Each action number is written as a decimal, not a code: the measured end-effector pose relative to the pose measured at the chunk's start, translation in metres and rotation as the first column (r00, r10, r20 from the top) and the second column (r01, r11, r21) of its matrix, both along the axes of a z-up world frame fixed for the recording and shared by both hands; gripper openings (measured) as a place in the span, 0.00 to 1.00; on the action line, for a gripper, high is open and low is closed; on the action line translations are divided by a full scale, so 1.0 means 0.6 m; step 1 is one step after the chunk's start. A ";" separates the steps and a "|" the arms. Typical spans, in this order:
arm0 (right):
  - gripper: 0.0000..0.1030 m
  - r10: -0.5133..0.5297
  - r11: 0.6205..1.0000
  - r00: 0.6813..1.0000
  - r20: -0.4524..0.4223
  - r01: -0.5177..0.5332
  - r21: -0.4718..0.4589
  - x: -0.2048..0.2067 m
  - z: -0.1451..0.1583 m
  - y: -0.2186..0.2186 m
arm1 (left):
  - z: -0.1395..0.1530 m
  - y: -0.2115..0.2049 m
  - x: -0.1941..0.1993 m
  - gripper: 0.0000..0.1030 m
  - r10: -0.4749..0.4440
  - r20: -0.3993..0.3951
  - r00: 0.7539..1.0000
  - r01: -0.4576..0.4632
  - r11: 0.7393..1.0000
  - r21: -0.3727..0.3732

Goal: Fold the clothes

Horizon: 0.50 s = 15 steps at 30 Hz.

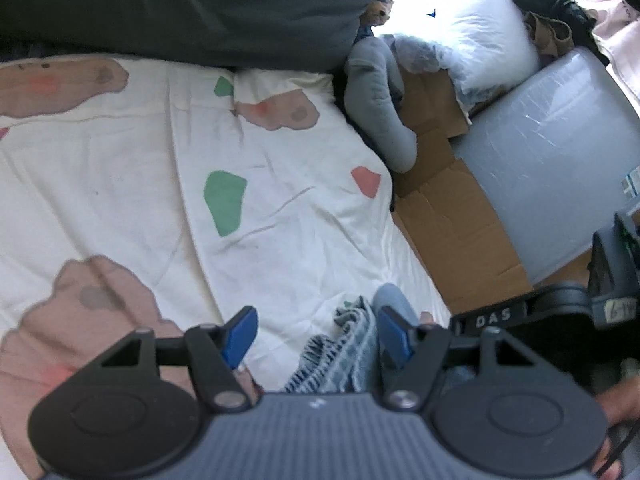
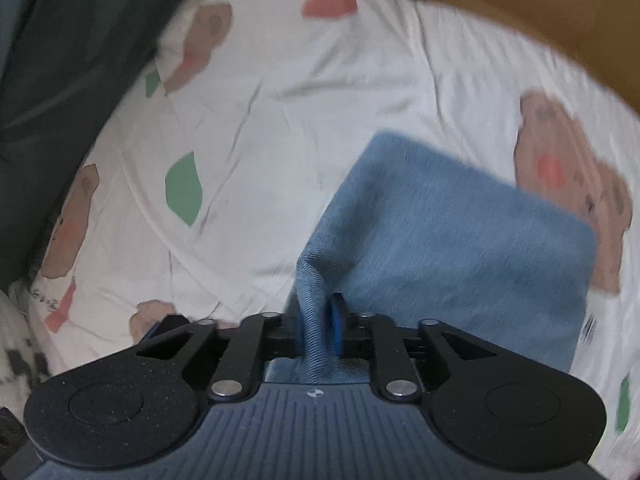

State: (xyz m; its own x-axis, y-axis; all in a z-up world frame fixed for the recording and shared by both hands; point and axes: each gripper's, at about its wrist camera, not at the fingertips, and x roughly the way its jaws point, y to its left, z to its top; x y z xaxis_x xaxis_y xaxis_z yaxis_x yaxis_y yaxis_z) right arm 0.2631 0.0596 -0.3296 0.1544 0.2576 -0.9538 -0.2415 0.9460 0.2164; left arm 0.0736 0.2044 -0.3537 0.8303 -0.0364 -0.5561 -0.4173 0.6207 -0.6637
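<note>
Between right tongs point(image 2: 318, 320), blue garment point(image 2: 452, 240)

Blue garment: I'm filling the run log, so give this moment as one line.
step: folding | right gripper: fold of blue garment between its jaws | left gripper: open, gripping nothing | surface: patterned bedsheet

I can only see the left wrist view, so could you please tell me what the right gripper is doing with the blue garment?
Observer: In the right wrist view, a raised ridge of the blue garment runs up between the jaws of the right gripper. I cannot tell whether the pads press on it.
Operator: Thank you. How does the rest of the garment lie?
Observer: It spreads as one broad, smooth blue panel on the patterned sheet, beyond the gripper and off to one side. Its far edge is blurred.
</note>
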 end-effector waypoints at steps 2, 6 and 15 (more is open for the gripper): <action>0.38 -0.002 0.999 0.999 -0.040 0.003 0.043 -0.001 0.014 -0.002 | 0.002 0.018 0.000 0.67 0.014 -0.009 1.000 -0.014 1.000 0.010; 0.48 0.040 0.994 0.999 -0.027 -0.037 0.107 -0.005 0.063 -0.012 | 0.017 0.041 0.004 0.67 0.009 -0.027 1.000 -0.008 0.999 0.037; 0.54 0.023 0.984 0.998 0.064 -0.034 0.175 0.010 0.099 -0.219 | 0.035 -0.013 0.005 0.70 -0.147 -0.066 0.987 0.151 0.987 0.064</action>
